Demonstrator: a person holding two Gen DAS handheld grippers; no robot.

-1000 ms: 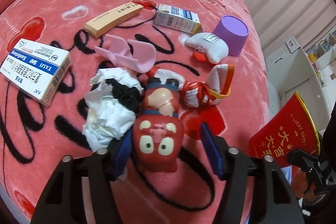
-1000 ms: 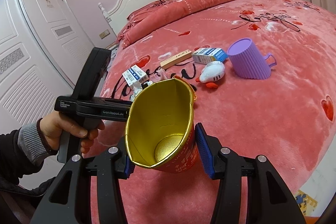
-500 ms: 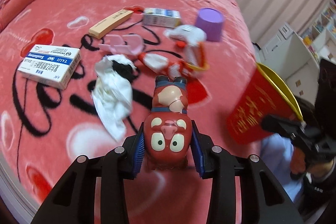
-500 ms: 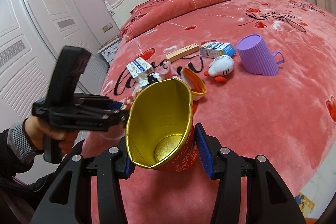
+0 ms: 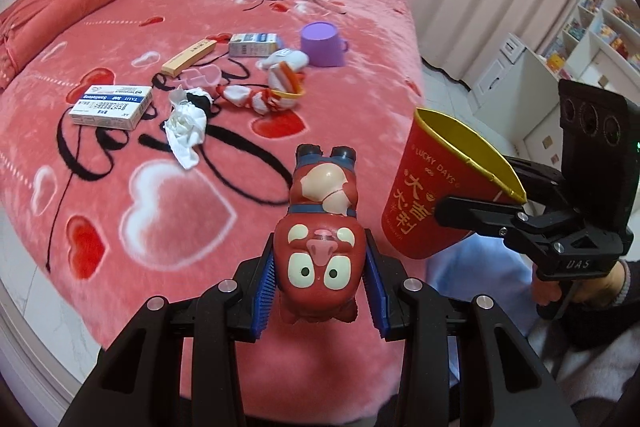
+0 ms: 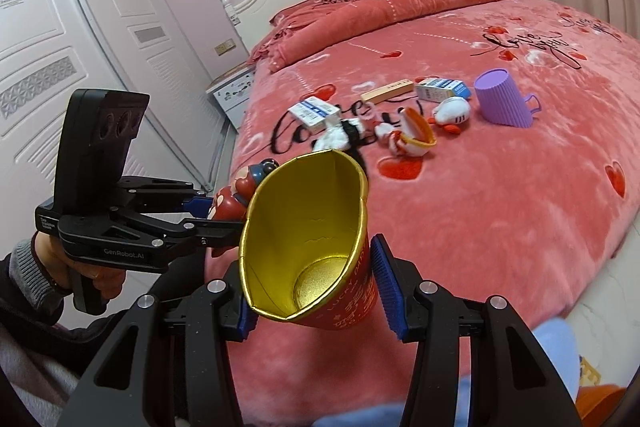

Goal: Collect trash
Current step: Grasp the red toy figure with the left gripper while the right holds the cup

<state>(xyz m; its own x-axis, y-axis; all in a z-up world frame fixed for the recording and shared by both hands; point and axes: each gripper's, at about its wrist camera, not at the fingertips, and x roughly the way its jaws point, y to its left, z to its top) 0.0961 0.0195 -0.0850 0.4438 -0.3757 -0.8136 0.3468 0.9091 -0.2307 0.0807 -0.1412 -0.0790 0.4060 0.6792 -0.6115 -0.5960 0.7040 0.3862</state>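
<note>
The left gripper was squeezing a red toy pig between its blue pads. Its jaws had just closed on the toy, which sat upside down, with its blue feet pointing away from the jaws. The toy was lifted off the pink bed blanket.

The right gripper was clamped around a red paper cup with a gold inside. The cup's open mouth tipped up toward the camera, and nothing could be seen inside it. The toy pig was just to the left of the cup's rim.

Far past both jaws, on the blanket, lay a crumpled white tissue, a blue and white box, a purple cup and a small white plush toy.
</note>
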